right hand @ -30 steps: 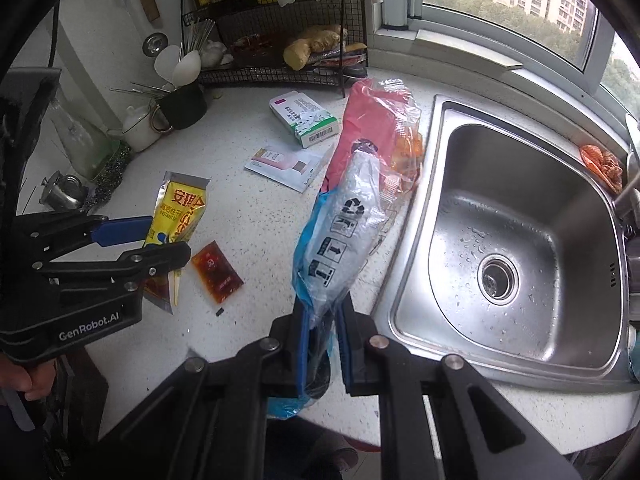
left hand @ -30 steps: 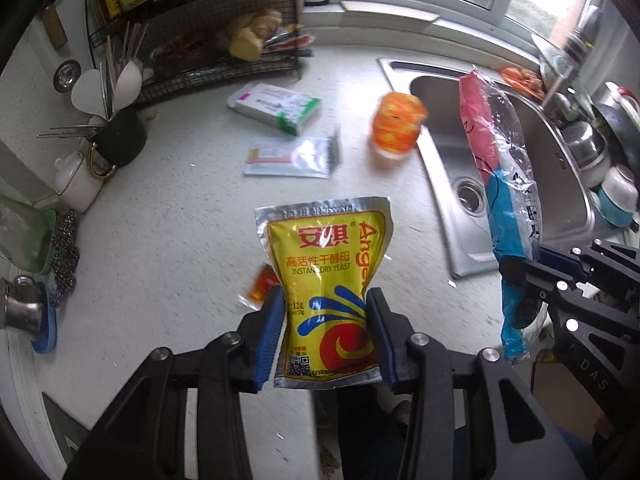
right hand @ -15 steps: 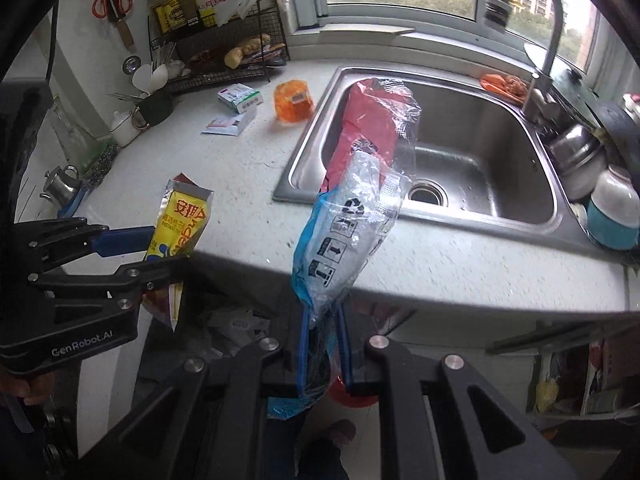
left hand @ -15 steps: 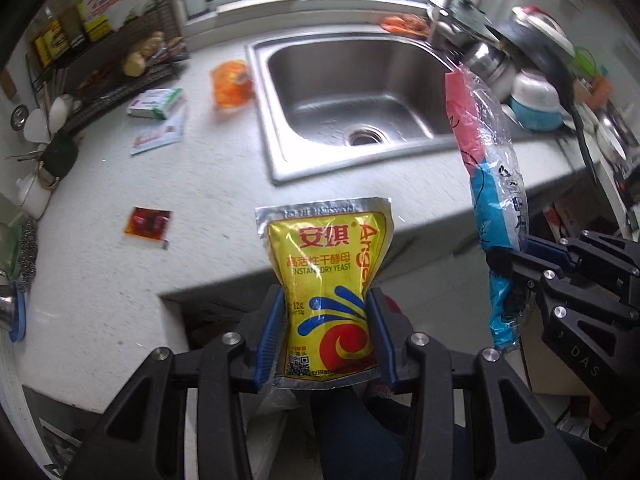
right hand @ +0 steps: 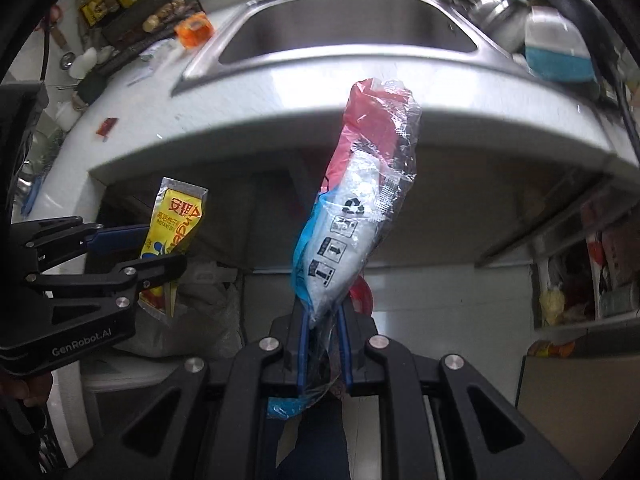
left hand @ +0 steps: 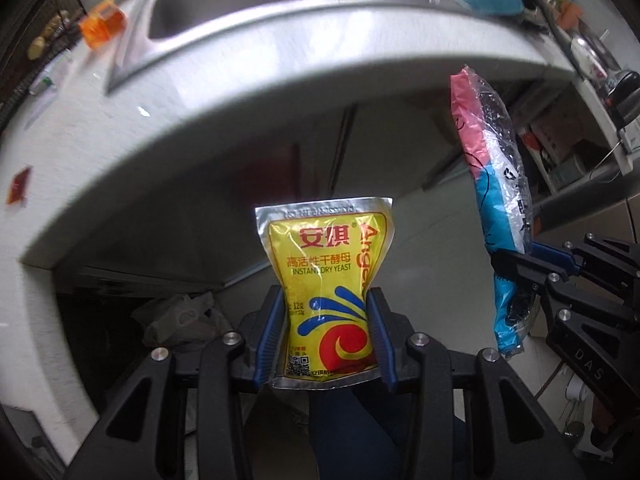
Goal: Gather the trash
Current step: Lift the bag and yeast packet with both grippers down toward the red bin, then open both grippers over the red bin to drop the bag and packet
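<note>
**Two wrappers in hand, both clear of the tabletop edge**

Yeast packet (left hand: 326, 292): yellow foil, upright, long axis running straight out along the fingers of the left tool (left hand: 327, 322). Blue pads pinch its lower half from both sides; printed face toward the camera.

Plastic wrapper (right hand: 362, 208): pink-and-blue crinkled film with recycling marks, long axis also pointing away from the right tool (right hand: 323, 344), which is clamped almost fully closed on its tail end.

Both pieces hang in the air in front of and below the tabletop (left hand: 192, 92) lip, the wrapper to the right of the packet, well apart, roughly level with each other.

Under the tabletop, a crumpled grey bag (left hand: 178, 316) sits in the dark recess just left of the left tool — likely the drop point, though its mouth is not visible. The left tool looks nearer to it.

Remaining on top: red sachet (right hand: 107, 126), orange container (right hand: 195, 29) by the sink (right hand: 348, 26).
</note>
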A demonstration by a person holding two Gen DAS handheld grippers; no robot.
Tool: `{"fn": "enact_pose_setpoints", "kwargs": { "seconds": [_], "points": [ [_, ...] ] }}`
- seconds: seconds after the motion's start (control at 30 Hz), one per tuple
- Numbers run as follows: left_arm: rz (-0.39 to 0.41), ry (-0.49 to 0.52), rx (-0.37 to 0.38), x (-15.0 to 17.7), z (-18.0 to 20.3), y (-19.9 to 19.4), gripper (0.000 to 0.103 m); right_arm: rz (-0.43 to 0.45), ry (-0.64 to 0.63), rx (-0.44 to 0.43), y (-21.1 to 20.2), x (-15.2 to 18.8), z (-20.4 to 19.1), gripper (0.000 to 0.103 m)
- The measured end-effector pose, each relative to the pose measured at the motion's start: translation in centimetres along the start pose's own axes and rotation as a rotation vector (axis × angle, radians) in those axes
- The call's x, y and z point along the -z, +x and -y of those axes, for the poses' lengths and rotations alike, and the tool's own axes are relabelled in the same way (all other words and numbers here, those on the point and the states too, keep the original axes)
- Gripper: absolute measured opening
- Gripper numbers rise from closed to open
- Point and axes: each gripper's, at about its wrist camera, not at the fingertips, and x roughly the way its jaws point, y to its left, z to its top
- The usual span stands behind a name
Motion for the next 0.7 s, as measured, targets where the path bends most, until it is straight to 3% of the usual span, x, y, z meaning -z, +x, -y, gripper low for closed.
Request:
{"fn": "enact_pose_setpoints", "kwargs": {
  "seconds": [0.4,0.63,0.7],
  "points": [
    [-0.101,0.001,0.054,2.4,-0.2,21.0,0.039,-0.121,0.083,0.021,16.6,4.9,3.9,0.012],
    [-0.122,0.007,0.053,2.7,-0.2,27.2,0.042,-0.16,0.129,0.036,22.4,6.2,5.8,0.012],
    [-0.133,0.005,0.055,2.5,-0.4,28.0,0.049,-0.17,0.127,0.052,23.2,6.7,5.7,0.012]
  ]
}}
